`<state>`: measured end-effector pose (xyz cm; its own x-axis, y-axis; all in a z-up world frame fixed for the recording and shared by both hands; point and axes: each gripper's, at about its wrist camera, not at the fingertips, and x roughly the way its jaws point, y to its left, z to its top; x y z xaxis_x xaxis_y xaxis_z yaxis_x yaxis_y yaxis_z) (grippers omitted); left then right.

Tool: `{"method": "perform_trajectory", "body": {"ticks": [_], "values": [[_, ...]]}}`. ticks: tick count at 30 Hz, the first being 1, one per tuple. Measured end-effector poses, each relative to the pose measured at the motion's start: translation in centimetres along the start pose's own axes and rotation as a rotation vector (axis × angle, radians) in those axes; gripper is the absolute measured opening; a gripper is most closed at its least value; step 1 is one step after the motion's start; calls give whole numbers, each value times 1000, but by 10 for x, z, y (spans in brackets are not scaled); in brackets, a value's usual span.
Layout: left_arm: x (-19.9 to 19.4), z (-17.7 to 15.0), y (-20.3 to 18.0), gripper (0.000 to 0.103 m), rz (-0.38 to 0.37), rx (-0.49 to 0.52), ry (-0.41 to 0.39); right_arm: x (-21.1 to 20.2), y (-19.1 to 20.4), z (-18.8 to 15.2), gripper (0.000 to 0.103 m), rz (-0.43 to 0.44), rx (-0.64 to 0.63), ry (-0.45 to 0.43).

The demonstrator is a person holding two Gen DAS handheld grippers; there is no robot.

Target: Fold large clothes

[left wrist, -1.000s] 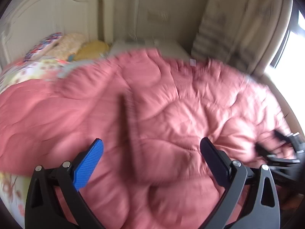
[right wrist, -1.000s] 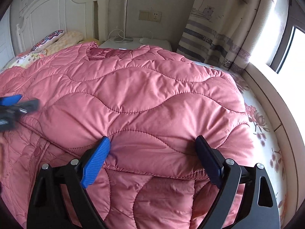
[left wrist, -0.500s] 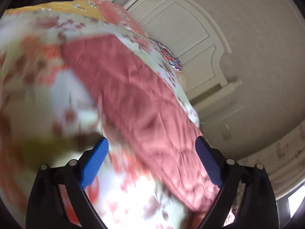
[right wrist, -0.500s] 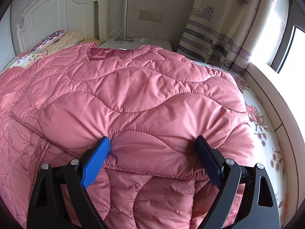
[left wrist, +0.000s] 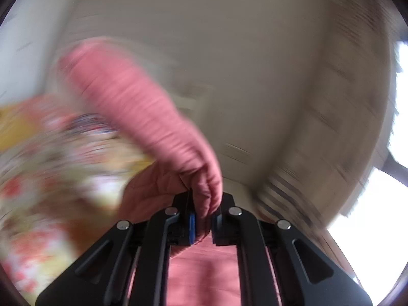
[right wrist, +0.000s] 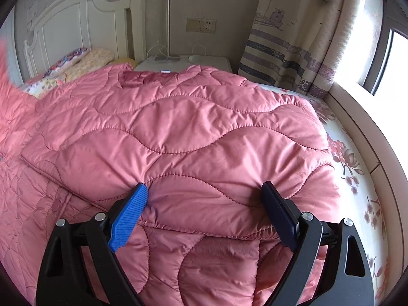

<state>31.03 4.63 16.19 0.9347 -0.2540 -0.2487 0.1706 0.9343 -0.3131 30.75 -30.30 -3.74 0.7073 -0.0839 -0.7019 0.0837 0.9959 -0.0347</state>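
Left gripper [left wrist: 202,223] jaws pinch the pink quilted coat [left wrist: 142,112] edge.

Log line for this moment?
left claw: just closed, shut on coat fold | right claw: open, pressed on coat | bed: under coat

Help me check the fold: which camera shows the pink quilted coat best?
The right wrist view: the pink quilted coat lies sharp and nearly whole on the bed, folded edge between the open right gripper. The left wrist view is blurred, showing only a bunch pinched in the left gripper.
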Motion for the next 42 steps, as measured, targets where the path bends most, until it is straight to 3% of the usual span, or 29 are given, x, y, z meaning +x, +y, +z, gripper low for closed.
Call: {"method": "perform_trajectory", "body": {"ticks": [3,5,8,9,11,13,15,17,18,20,21,23,27,28,30,37,42], "values": [[44,-29,-95,13,-98,172,124,-20,-19,-3,86,9,119,-104],[84,-63,-130,18,-141,211,256,-38,-46,-11,86,64,270,-215],[136,-130,-149,32,-189,223,511,-40,-81,-25,86,108,467,-245],[139,-151,-146,42,-210,237,574,-36,-95,-30,86,119,545,-230],[144,-176,-145,45,-226,290,635,-33,-110,-36,86,154,634,-238],[125,-178,-138,54,-248,325,603,-34,-109,-35,87,143,634,-246],[96,-164,-129,81,-289,263,548,-32,-102,-30,87,136,604,-236],[67,-150,-110,100,-298,191,446,-31,-96,-25,87,138,571,-233],[46,-141,-92,101,-274,160,381,-32,-94,-25,87,140,556,-231],[23,-142,-68,101,-151,125,316,-31,-93,-24,86,139,549,-228],[19,-143,-52,101,-33,111,308,-33,-96,-27,87,140,552,-228],[11,-147,-24,101,120,63,297,-32,-97,-28,87,141,558,-226],[7,-167,41,100,288,-110,325,-26,-96,-27,87,133,554,-205],[5,-168,55,100,289,-176,349,-25,-96,-27,87,132,552,-197],[4,-164,66,100,309,-226,320,-23,-95,-27,87,130,550,-195],[9,-157,26,101,338,-34,276,-19,-95,-24,87,131,542,-181],[-1,-169,32,101,376,-45,277,-20,-94,-24,87,129,542,-182]]}}
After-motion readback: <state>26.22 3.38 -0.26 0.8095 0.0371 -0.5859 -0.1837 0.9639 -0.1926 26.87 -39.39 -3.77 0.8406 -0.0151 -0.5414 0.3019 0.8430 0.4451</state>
